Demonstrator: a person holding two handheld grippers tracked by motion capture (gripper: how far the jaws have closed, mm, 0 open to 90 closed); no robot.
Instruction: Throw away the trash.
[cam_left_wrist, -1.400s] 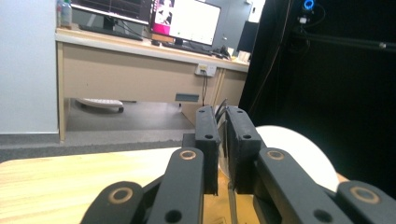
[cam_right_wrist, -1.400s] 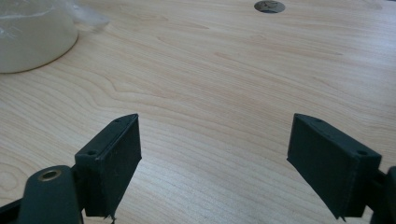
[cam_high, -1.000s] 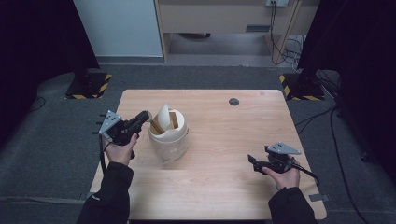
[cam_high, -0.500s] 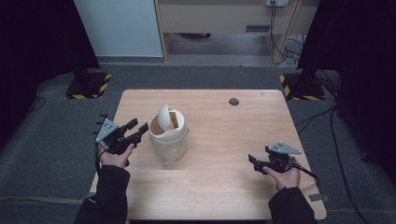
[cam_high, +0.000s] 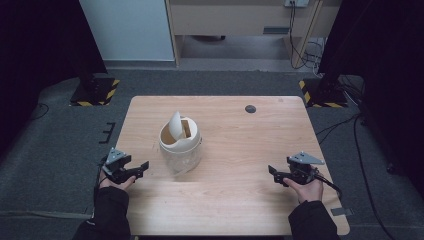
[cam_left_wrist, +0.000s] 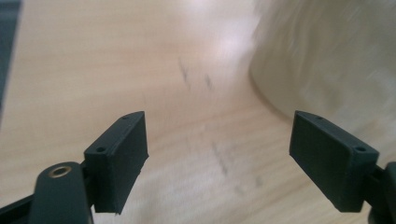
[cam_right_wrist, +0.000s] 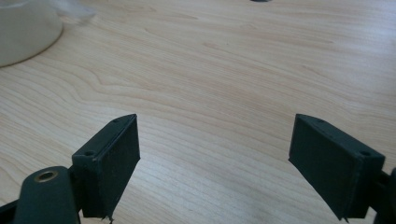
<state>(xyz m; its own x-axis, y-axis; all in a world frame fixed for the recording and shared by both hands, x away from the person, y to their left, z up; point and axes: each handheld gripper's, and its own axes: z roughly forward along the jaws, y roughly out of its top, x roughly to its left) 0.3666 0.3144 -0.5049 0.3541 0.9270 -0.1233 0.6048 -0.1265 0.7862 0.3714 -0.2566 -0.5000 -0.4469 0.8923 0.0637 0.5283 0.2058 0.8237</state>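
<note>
A: Log entry. Landmark is the cream swing-lid bin (cam_high: 180, 142), which stands upright on the desk (cam_high: 235, 200), left of the desk's middle. Its flap (cam_high: 174, 126) is tipped up on edge, so the mouth is part open.

B: Left hand-held gripper (cam_high: 140, 169)?

A: Just left of the bin's base, low over the desk, clear of the wall. In the left gripper view the jaws stand wide apart with nothing between them; the bin's pale side (cam_left_wrist: 336, 60) sits blurred ahead, off the right jaw.

B: Right hand-held gripper (cam_high: 273, 172)?

A: Well to the right of the bin, near the desk's front edge. Jaws wide apart, empty, bare wood between them. In the right gripper view the bin's base (cam_right_wrist: 25, 32) shows far off at the top left.

B: Anything else on the desk?

A: A small dark round disc (cam_high: 250, 108), beyond the bin and to its right, near the far edge. Cannot tell what it is.

B: Step in hand?

A: My reading: neither gripper is engaged with the bin; this is a stand-off between contacts. The left one is placed to act on it.

B: Next move calls for?

A: Judgement only: if the flap is to be worked, the left gripper must rise from base level to the rim and meet the flap's thin edge squarely. The bin looks light, so a sideways push could slide or tip it; the right gripper is too far off to steady it.
</note>
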